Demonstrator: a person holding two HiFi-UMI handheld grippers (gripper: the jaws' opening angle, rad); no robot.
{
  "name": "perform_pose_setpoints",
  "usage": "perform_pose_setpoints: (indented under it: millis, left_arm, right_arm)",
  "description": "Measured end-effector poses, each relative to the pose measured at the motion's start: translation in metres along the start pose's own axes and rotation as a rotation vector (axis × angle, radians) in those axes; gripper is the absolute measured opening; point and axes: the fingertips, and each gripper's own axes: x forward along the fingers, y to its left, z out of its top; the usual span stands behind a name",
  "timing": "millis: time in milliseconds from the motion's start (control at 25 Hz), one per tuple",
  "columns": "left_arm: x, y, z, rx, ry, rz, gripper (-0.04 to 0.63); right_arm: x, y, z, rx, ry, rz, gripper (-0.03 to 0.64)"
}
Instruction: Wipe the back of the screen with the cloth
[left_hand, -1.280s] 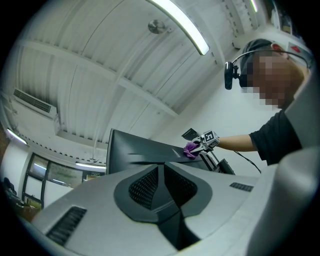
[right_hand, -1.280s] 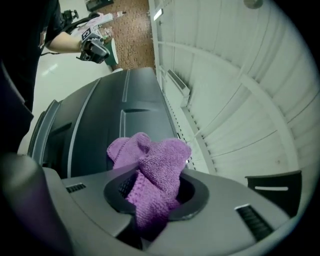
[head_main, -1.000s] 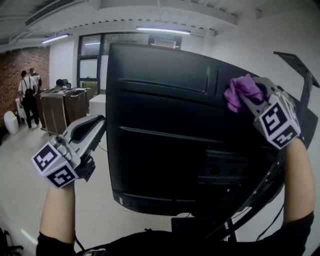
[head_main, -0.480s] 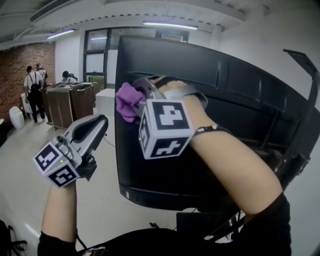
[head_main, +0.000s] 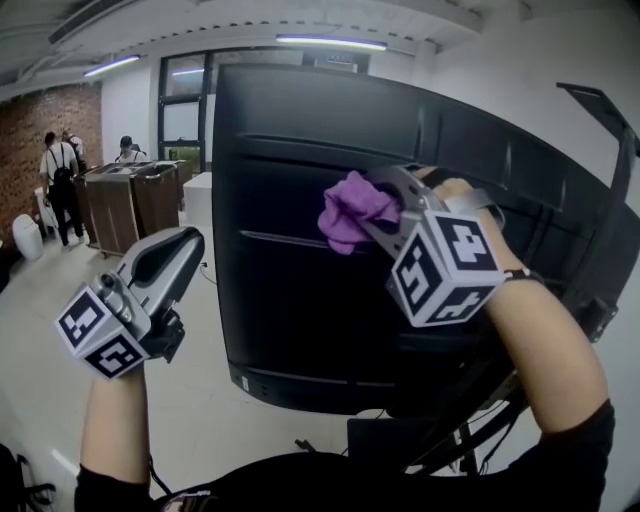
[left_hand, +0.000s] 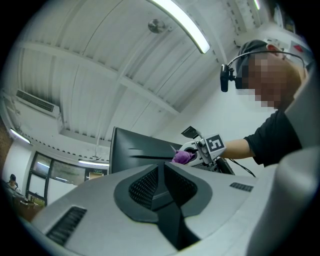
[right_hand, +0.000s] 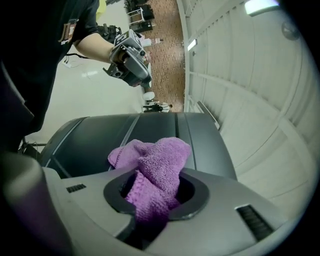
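The right gripper slid right across the screen. Its jaws pinch the cloth against it; left gripper closed, empty.

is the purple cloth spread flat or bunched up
Bunched up: the cloth is a crumpled wad pinched in the right hand-held gripper, with folds bulging out past its jaws.

Bunched purple cloth touches back of black screen.

Black sleeves; white marker cubes
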Motion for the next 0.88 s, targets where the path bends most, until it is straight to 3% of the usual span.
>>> perform_pose_setpoints:
  millis: [320,520,640,880]
  left_arm:
    - [0.0,0.002,-0.003,-0.019,0.004,-0.001,0.032]
    - [0.001,0.003,-0.005,-0.024,0.015,0.002,0.032]
    - [0.0,0.004,-0.006,-0.026,0.025,0.01,0.032]
    - [-0.021,0.013,-0.031,-0.035,0.047,0.034,0.032]
  right_arm:
    - [-0.082,-0.002,-0.139,0.058,0.263,0.024,0.109]
    - [-0.11,-0.001,-0.187,0.073,0.412,0.007,0.109]
    - [-0.11,-0.008,-0.161,0.085,0.325,-0.032,0.109]
    - [-0.061,0.024,-0.003,0.209,-0.014,-0.004,0.109]
